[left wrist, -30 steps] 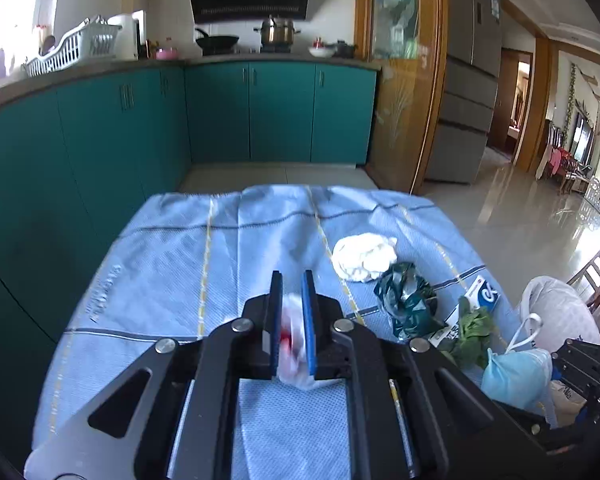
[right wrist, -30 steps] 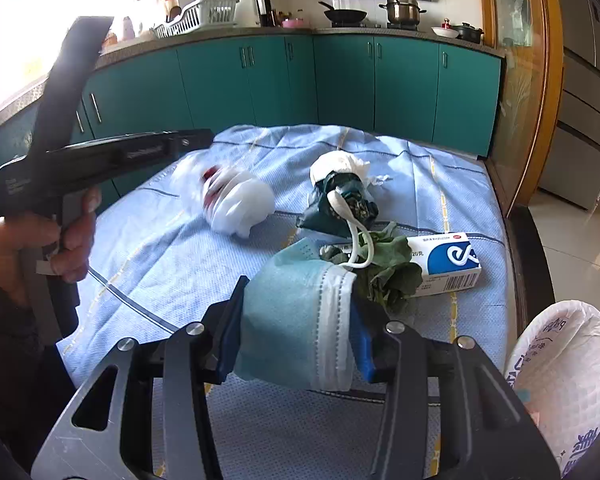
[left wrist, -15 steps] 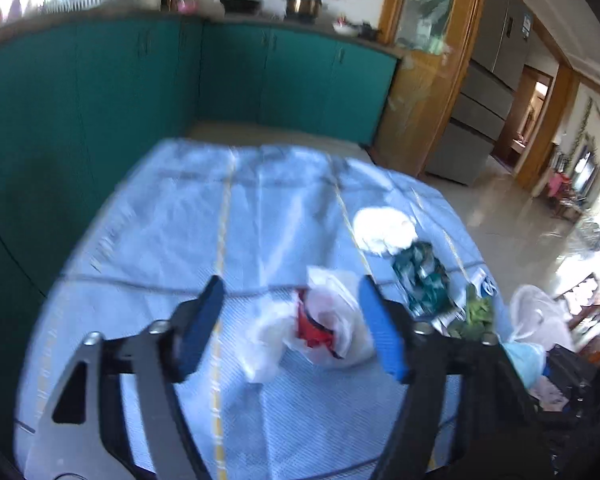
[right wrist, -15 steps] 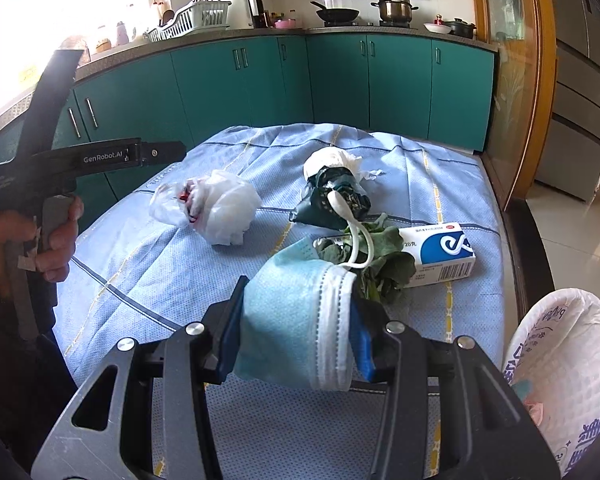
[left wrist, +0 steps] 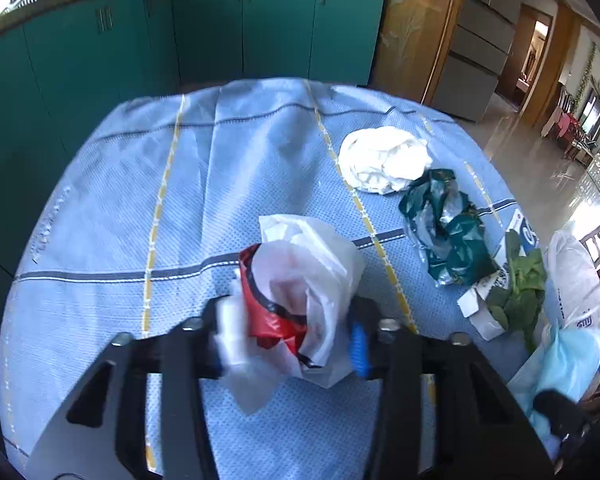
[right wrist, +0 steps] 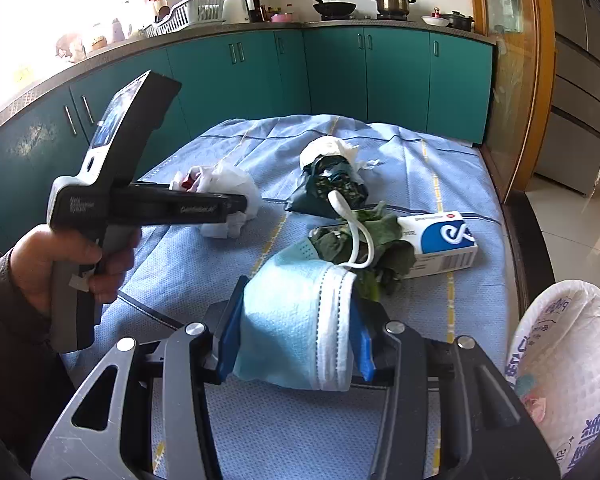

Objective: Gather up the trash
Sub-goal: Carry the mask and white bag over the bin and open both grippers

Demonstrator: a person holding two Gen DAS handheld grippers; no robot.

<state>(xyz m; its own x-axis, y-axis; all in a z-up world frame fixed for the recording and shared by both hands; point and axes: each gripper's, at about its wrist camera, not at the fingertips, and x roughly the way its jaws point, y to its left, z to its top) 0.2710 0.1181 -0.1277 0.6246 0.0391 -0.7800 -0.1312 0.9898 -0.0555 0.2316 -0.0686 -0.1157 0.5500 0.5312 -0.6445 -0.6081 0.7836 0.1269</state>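
Motion blur smears the left tool's (left wrist: 290, 336) left finger (left wrist: 230, 332), where the crumpled white-and-red plastic bag (left wrist: 304, 280) covers its pad. The medicine box (left wrist: 520, 232) shows only a corner behind the green leaves (left wrist: 520, 280). In the right wrist view, the face mask (right wrist: 296, 328) hides the inner pads of the right tool (right wrist: 296, 354), the picture's edge cuts the white sack (right wrist: 564, 360), and the left tool's body screens part of the plastic bag.
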